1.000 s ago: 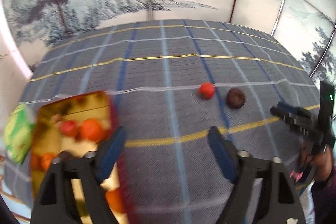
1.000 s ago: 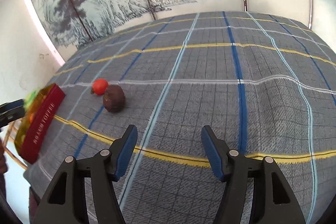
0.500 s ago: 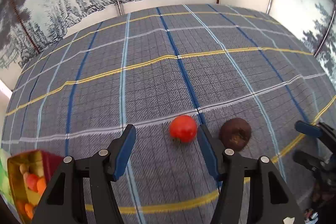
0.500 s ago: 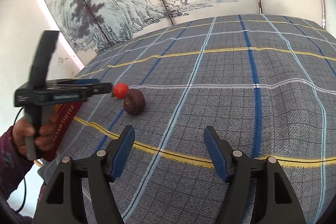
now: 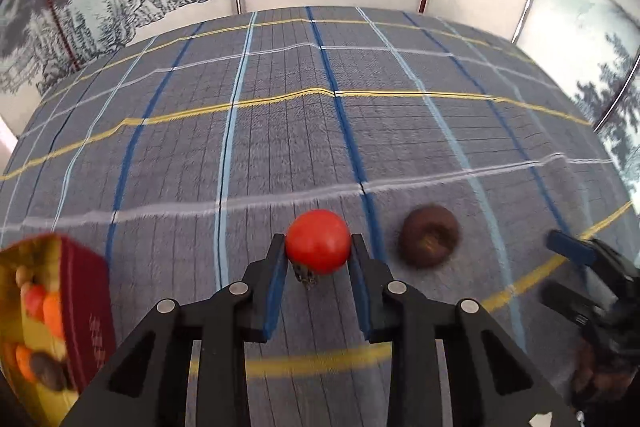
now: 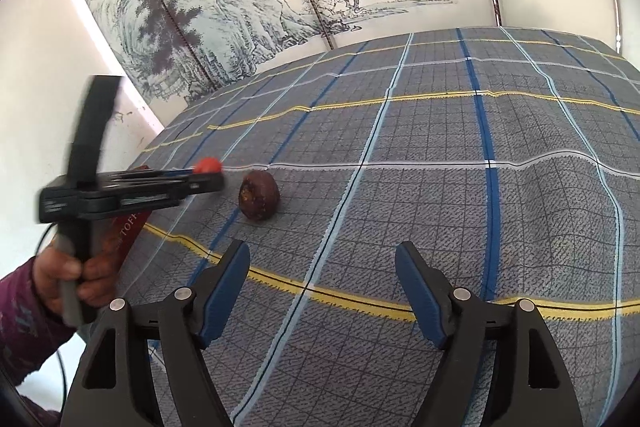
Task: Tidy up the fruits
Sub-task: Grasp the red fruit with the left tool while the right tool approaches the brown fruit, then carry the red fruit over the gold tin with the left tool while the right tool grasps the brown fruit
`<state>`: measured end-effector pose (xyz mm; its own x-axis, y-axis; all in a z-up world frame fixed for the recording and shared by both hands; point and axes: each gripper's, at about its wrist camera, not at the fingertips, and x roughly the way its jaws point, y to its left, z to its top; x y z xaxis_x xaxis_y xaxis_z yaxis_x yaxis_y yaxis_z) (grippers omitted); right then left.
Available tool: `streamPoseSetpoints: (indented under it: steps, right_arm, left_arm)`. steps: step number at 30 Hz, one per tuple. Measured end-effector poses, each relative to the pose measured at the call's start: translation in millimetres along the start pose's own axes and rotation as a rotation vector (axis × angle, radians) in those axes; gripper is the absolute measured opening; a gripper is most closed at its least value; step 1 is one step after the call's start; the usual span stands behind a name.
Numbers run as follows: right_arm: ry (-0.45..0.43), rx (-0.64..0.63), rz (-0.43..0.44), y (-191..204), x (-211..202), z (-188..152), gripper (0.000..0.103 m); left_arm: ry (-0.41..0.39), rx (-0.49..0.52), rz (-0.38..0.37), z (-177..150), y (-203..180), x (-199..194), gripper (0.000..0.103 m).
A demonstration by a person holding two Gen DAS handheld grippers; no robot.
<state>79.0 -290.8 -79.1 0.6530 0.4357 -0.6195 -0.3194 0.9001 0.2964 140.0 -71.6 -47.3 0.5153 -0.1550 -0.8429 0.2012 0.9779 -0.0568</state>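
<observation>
Left gripper (image 5: 318, 251) pinches red fruit (image 5: 318, 247) at tips, six o'clock, above plaid surface (image 5: 280, 147); shallow hold may slip. Right gripper (image 6: 322, 287) agape, empty.

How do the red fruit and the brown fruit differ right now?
The red fruit is bright, smooth and glossy; the brown fruit is dull and rough-skinned. The red fruit sits between the left gripper's fingers, which have closed on it; the brown fruit lies free on the cloth, beside it. The right gripper is open, near neither. Both are round and similar in size.
</observation>
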Motion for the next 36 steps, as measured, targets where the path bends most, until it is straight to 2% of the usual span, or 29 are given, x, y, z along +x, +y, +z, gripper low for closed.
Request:
streamPoseSetpoints:
  steps: [3,8,17,21,30,32,33,34,35,36]
  right_arm:
    - [0.058,0.002,0.0,-0.2,9.7,3.3,0.076]
    - [0.096,-0.043,0.02,13.5,18.1,11.9,0.076]
    - [0.142,-0.223,-0.021,62.9,62.0,36.6,0.077]
    - [0.171,-0.213,-0.015,63.2,79.8,35.3,0.077]
    - [0.165,-0.222,-0.041,68.9,96.7,43.6,0.077]
    - [0.168,-0.243,-0.062,72.4,101.0,44.8,0.074]
    - [0.166,-0.26,-0.083,74.7,102.5,44.3,0.067]
    - [0.163,-0.283,-0.11,77.5,103.5,43.9,0.047]
    - [0.163,-0.3,-0.122,79.5,103.5,43.6,0.04]
    - [0.171,-0.302,-0.124,80.8,103.0,43.8,0.04]
  left_arm:
    - [-0.004,-0.02,-0.017,-10.3,1.9,-20.1,0.027]
    - [-0.028,-0.048,-0.028,-23.1,9.1,-51.7,0.027]
    - [-0.059,-0.09,-0.025,-40.5,26.3,-92.3,0.027]
    - [-0.072,-0.097,-0.022,-47.2,30.4,-104.5,0.027]
    - [-0.08,-0.116,-0.023,-56.2,39.7,-112.1,0.027]
    - [-0.077,-0.12,-0.023,-58.1,41.9,-112.5,0.027]
    - [-0.077,-0.123,-0.022,-58.7,42.6,-112.8,0.027]
    - [-0.078,-0.125,-0.02,-59.8,43.5,-113.6,0.027]
    - [-0.08,-0.126,-0.017,-60.9,44.9,-114.5,0.027]
    - [-0.082,-0.128,-0.014,-61.9,45.9,-115.7,0.027]
